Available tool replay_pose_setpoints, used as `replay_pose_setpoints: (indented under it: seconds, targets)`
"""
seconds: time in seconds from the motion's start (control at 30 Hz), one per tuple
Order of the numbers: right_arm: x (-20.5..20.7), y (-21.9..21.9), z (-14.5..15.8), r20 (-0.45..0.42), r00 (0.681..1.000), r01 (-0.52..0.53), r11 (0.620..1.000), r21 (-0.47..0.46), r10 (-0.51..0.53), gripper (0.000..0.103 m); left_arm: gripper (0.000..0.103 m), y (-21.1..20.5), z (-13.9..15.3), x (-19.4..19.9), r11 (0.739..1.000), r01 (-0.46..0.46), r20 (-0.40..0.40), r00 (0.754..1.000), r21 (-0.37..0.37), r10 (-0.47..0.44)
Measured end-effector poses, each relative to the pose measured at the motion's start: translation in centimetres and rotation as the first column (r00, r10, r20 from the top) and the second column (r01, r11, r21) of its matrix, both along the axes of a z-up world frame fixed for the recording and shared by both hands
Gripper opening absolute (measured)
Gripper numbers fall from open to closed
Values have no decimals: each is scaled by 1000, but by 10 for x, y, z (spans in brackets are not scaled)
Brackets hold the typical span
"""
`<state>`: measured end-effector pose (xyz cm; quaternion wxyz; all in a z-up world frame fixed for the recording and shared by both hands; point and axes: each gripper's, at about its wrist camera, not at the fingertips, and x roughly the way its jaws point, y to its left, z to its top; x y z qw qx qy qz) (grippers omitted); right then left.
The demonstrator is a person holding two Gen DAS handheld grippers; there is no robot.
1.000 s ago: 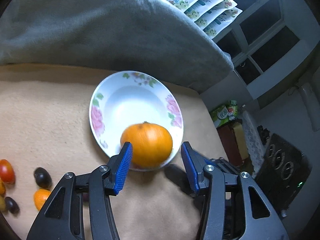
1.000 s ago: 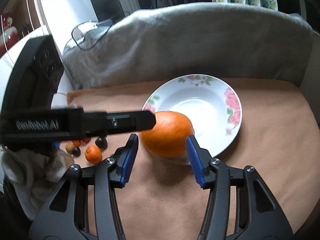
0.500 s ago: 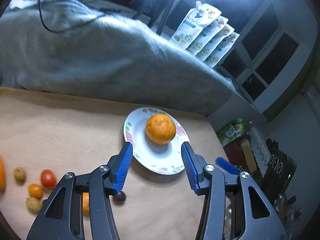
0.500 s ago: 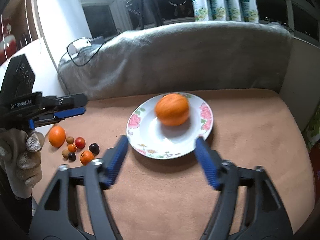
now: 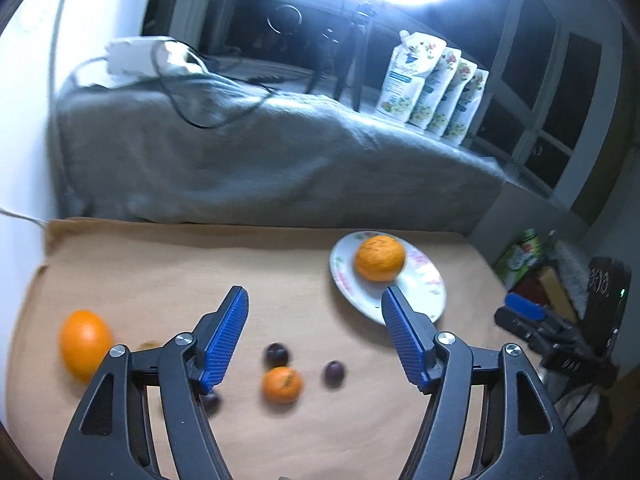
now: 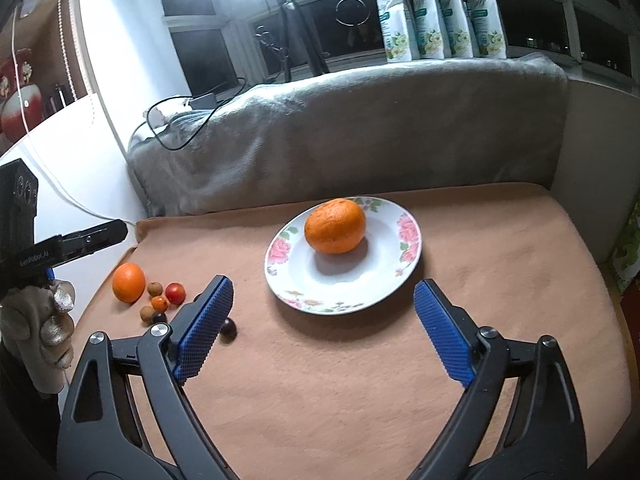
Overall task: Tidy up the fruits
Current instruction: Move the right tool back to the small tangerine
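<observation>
We count one orange (image 6: 335,225) on the floral plate (image 6: 404,268) at twelve o'clock; eight fruits cluster at nine. Our left gripper (image 5: 314,338) and right gripper (image 6: 322,328) are opening, both empty.

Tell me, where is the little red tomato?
In the right wrist view the red tomato lies at the left on the tan cloth, beside the small orange fruit.
</observation>
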<state>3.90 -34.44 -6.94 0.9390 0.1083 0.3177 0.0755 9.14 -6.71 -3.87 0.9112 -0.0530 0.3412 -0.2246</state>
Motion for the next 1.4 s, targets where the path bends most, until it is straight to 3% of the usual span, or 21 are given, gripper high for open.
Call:
replay_pose_setpoints:
  seconds: [0.33, 0.73, 0.93, 1.03, 1.17, 1.3, 1.4]
  targets:
    - [2, 23, -1, 48, 996, -80, 997, -11, 81, 94, 69, 49, -12, -34, 984, -130, 126, 985, 125, 114]
    - [21, 85, -13, -6, 975, -223, 971, -90, 224, 94, 69, 96, -59, -52, 969, -211, 9, 977, 126, 211]
    - [30, 110, -22, -41, 959, -283, 954, -102, 280, 94, 59, 104, -73, -52, 973, -213, -36, 976, 86, 217]
    - [35, 123, -27, -64, 949, -315, 943, -103, 310, 87, 52, 101, -79, -49, 977, -197, -56, 978, 76, 202]
    - [41, 139, -36, -90, 934, -354, 929, -111, 345, 86, 43, 97, -87, -44, 984, -168, -79, 982, 67, 173]
    - [49, 153, -47, -130, 919, -387, 916, -107, 373, 71, 41, 93, -93, -37, 986, -156, -96, 982, 60, 161]
    - [53, 160, -56, -153, 911, -400, 910, -108, 382, 69, 41, 92, -97, -33, 985, -157, -106, 981, 67, 164]
